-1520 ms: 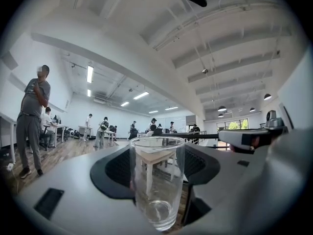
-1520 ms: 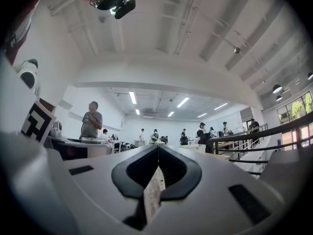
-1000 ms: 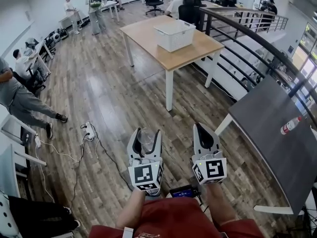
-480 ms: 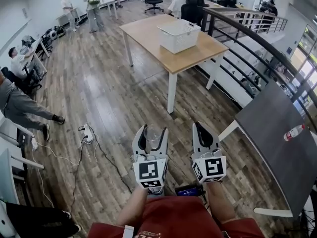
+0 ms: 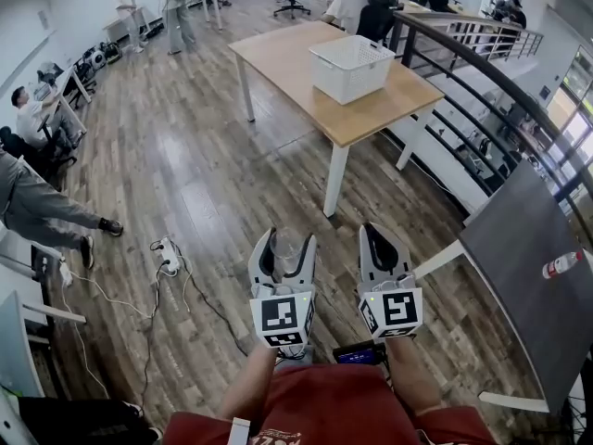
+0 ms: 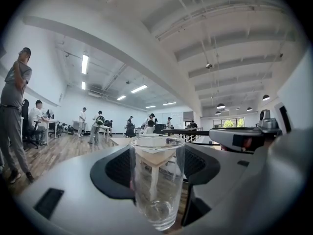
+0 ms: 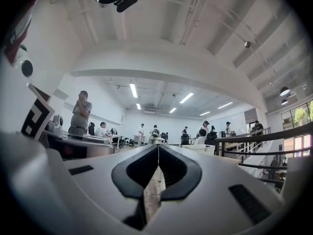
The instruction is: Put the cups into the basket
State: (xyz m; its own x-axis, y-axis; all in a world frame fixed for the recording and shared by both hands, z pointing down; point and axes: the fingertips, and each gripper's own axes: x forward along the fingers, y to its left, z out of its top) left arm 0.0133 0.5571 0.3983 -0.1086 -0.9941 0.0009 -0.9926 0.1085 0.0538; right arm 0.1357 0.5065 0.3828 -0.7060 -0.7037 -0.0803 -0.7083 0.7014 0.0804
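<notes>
Far ahead, the wooden table is carrying the white basket at its right end. Nearer, the left gripper is clamping an upright clear drinking glass, well apart from the basket. Just right of it, the right gripper is riding with jaws pressed together, empty.

Cup is sitting between the jaws of the left gripper, right gripper hanging just beside it on the right, basket standing on the table well ahead, railing running right of that, bottle lying on the side table far right.
</notes>
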